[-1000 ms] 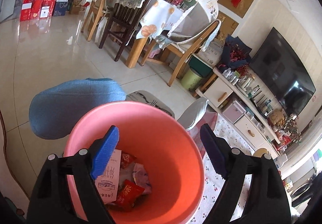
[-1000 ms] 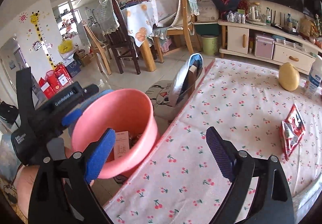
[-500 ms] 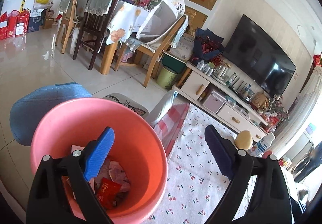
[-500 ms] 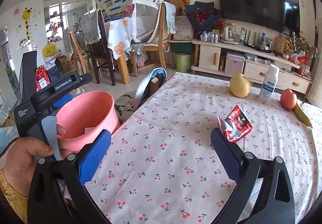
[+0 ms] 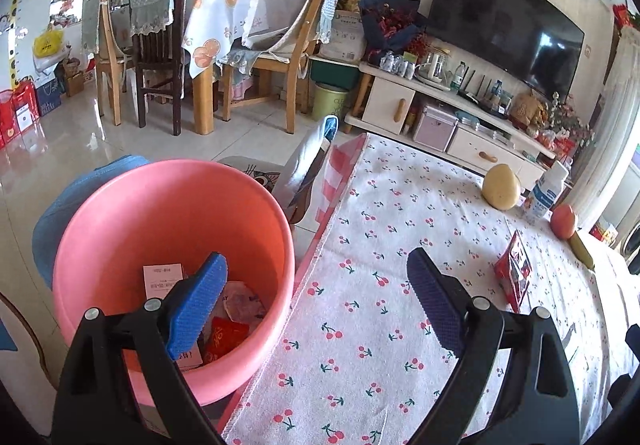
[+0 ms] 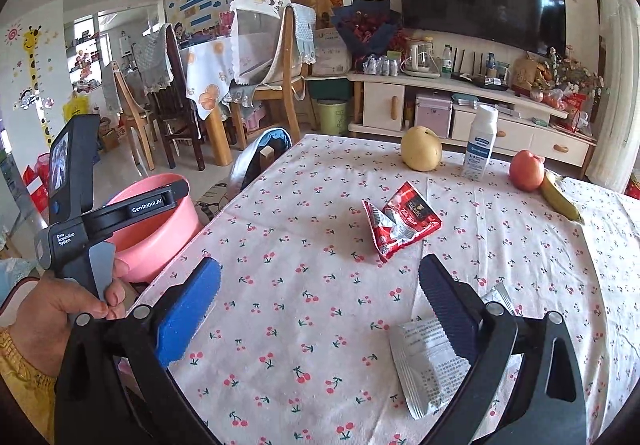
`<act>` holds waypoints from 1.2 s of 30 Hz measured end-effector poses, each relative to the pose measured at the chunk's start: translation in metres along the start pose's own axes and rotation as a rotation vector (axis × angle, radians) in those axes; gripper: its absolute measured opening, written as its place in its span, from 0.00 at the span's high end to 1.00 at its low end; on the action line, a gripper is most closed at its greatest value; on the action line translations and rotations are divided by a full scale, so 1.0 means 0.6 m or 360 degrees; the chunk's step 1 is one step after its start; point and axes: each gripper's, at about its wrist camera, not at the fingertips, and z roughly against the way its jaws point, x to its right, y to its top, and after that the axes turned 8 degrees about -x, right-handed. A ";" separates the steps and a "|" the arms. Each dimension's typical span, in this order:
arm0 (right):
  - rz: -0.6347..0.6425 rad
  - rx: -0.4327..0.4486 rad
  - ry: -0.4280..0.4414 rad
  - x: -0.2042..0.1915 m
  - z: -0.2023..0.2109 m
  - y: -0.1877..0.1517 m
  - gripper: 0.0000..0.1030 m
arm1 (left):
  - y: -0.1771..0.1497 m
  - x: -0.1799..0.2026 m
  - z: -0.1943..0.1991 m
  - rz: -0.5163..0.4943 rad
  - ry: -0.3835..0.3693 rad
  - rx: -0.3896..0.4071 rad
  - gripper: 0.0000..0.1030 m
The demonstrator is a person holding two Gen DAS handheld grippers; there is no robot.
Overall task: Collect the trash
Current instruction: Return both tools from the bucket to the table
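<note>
Since a second ago both of your views have swung off the bucket and across to the worktop, so the whole cherry-print cloth now lies ahead. Your right gripper hangs over the cloth with its jaws spread wide and nothing between them; a white sachet covered in small print too fine to read lies flat just under its right finger. Further ahead, near the middle of the worktop, a crumpled red wrapper rests on the cloth, its script not legible. Beyond it stand a yellow pear, a white bottle with a blue label, a red apple and a banana touching the apple. Your left gripper also has its jaws spread and empty, held at the worktop's edge with its left finger over the pink bucket, which sits beside the worktop and holds a white printed slip and red packets. From the right view, your left tool reads "GenRobot.AI" and "Data Acquisition System".
</note>
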 end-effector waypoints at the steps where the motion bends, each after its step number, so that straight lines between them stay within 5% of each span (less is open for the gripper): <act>1: -0.0010 -0.0003 -0.0007 0.007 0.002 -0.004 0.05 | -0.004 0.008 0.003 -0.0024 0.0002 0.0009 0.11; 12: -0.0114 -0.0010 -0.0050 0.071 0.028 -0.031 0.05 | -0.036 0.086 0.019 -0.0309 -0.0010 0.0061 0.11; 26: -0.0261 0.0006 -0.0085 0.164 0.067 -0.050 0.05 | -0.083 0.166 0.031 -0.0513 -0.0207 -0.0002 0.11; 36: -0.0702 -0.0145 -0.0147 0.313 0.068 -0.082 0.05 | -0.142 0.254 0.033 -0.0775 -0.0308 -0.0090 0.11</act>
